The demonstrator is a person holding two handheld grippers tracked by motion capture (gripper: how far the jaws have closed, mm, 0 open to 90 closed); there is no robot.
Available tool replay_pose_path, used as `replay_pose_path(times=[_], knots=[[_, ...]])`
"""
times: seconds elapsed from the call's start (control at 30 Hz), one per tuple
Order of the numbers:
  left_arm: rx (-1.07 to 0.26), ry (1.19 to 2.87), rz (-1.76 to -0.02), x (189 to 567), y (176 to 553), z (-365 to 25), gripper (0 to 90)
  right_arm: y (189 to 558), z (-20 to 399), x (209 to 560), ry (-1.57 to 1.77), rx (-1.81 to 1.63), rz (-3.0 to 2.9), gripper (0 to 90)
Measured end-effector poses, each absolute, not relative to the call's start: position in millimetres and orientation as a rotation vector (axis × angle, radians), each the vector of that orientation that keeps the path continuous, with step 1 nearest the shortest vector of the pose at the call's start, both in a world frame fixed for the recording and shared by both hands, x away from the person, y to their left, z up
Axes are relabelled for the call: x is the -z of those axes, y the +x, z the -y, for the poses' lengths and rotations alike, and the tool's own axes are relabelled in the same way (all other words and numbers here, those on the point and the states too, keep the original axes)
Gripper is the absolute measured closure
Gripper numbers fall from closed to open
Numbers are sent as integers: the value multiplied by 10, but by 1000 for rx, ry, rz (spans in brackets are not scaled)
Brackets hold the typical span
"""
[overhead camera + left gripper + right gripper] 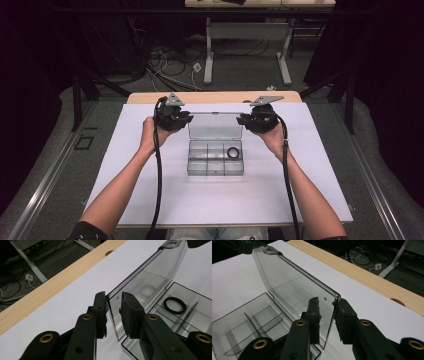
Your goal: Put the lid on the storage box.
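Clear plastic box sits mid-mat, divided into small compartments, lid raised upright at the far side. Plastic is see-through with a grey tint; thin dividers show through the walls. A black ring lies flat in the far right compartment as the high view shows it.

Left gripper: at the lid's left edge. In the left gripper view, the jaws straddle the lid's upper corner; one pad lies against the outer face, the other stands just off the inner face, a thin gap visible. Not clamped, jaws slightly apart.

Lid top edge carries a small round tab at mid-length, seen far off in both gripper views.

Right gripper: at the lid's right edge. In the right gripper view the lid's corner passes between the jaws; the outer pad meets the edge, the inner pad stands a little clear. Loose here too.

Edges and room: white mat is bare to either side of the box and in front of it. Behind the lid, a strip of mat, then the wooden table edge, with a round hole near the right gripper. Beyond that, floor with cables.
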State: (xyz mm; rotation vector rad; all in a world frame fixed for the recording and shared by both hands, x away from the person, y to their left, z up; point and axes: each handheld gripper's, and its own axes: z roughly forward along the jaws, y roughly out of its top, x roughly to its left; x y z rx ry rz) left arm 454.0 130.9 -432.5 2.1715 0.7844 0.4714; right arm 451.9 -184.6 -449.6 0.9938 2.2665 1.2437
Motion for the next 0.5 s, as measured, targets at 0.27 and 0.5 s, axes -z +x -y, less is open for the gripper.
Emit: replay_pose_path(times=[0.27, 0.5], knots=[[-470, 2184, -751, 4319, 4404, -1323, 747, 4384, 1833, 4464, 948, -1193, -2296, 760], [-447, 2198, -729, 4323, 4297, -1334, 745, 4274, 1811, 4454, 904, -1147, -2304, 758]])
